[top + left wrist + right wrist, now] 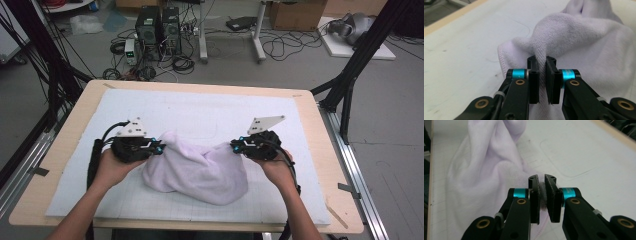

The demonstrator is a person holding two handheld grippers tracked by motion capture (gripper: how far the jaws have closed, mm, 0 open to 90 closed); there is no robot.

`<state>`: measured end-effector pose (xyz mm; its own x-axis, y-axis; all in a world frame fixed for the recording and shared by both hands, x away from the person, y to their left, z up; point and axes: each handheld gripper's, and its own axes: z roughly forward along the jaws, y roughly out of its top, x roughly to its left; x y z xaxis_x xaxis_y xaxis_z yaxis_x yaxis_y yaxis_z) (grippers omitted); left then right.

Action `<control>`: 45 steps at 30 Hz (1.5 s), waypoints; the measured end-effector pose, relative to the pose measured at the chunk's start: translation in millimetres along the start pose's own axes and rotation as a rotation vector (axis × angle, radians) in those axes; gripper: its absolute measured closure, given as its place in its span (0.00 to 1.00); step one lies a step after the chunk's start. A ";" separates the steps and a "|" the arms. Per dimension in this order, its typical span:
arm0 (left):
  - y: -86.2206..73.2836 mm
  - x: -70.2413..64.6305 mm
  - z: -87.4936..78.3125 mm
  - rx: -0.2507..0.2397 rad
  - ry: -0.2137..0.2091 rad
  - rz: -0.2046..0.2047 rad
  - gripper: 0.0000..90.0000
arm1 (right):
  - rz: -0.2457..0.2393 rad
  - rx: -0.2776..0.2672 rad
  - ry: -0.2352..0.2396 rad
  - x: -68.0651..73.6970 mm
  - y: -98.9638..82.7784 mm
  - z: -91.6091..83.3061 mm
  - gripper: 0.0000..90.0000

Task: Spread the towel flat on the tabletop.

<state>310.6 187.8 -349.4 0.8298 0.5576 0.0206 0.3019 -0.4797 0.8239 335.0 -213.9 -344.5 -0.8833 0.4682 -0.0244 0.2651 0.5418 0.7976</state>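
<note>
So the pale lilac towel [197, 167] was bunched up in a heap pretty much in the middle of the white mat [200, 112], a bit toward 6 o'clock, sagging in the middle between the two grippers. The left gripper [159, 148] sat at the towel's 9 o'clock side, and its jaws were pinching a ridge of the fabric; in the left gripper view [542, 65] you could see the terry cloth squeezed tight into the narrow gap between the pads. The right gripper [234, 146] was at about 2 o'clock of the heap, doing the same thing: clamped on a stitched edge of the towel, with the hem showing between its pads in the right gripper view [542, 185]. Both held corners were lifted a little off the mat. The mat lay on a wooden table [65, 150].
</note>
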 end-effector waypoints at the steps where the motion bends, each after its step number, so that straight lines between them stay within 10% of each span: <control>1: 0.0 0.0 0.0 0.000 0.000 0.000 0.91 | -0.003 -0.004 -0.012 2.6 -1.8 -8.3 0.93; 5: -29.2 -14.1 -8.3 0.042 -0.037 -0.006 0.91 | 0.005 0.004 0.016 12.3 -18.7 -13.8 0.93; 12: -75.7 -34.5 11.3 0.160 -0.128 -0.021 0.83 | 0.046 0.145 0.141 40.7 -74.5 30.3 0.92; 16: -65.9 -24.7 -3.2 0.140 -0.103 -0.032 0.53 | 0.041 0.096 0.173 38.1 -65.6 18.2 0.83; 21: -36.8 -12.5 -18.9 0.046 -0.063 -0.023 0.48 | 0.046 -0.011 0.151 24.7 -40.8 1.3 0.70; 27: -16.2 1.4 23.3 0.073 -0.076 -0.032 0.46 | 0.037 0.037 0.142 5.1 -22.0 45.7 0.52; 31: -25.6 4.4 46.7 0.166 -0.122 -0.044 0.52 | 0.018 0.125 0.144 2.3 -24.9 74.4 0.50; 35: -45.7 1.8 49.8 0.217 -0.185 -0.017 0.91 | 0.024 0.239 0.174 2.9 -37.2 96.9 0.78; 37: -50.9 5.6 43.5 0.206 -0.181 -0.045 0.94 | 0.015 0.238 0.193 1.2 -35.3 94.0 0.96; 41: -45.8 9.2 31.1 0.163 -0.127 -0.048 0.95 | -0.006 0.220 0.153 1.7 -28.6 82.7 0.97; 45: -28.3 13.2 5.2 0.053 -0.045 -0.038 0.95 | 0.000 0.069 0.056 -3.9 -15.3 41.3 0.97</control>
<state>315.4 205.2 -375.4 0.8371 0.5458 -0.0370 0.3574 -0.4943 0.7924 350.3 -195.2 -381.4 -0.9032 0.4290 0.0108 0.2892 0.5899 0.7539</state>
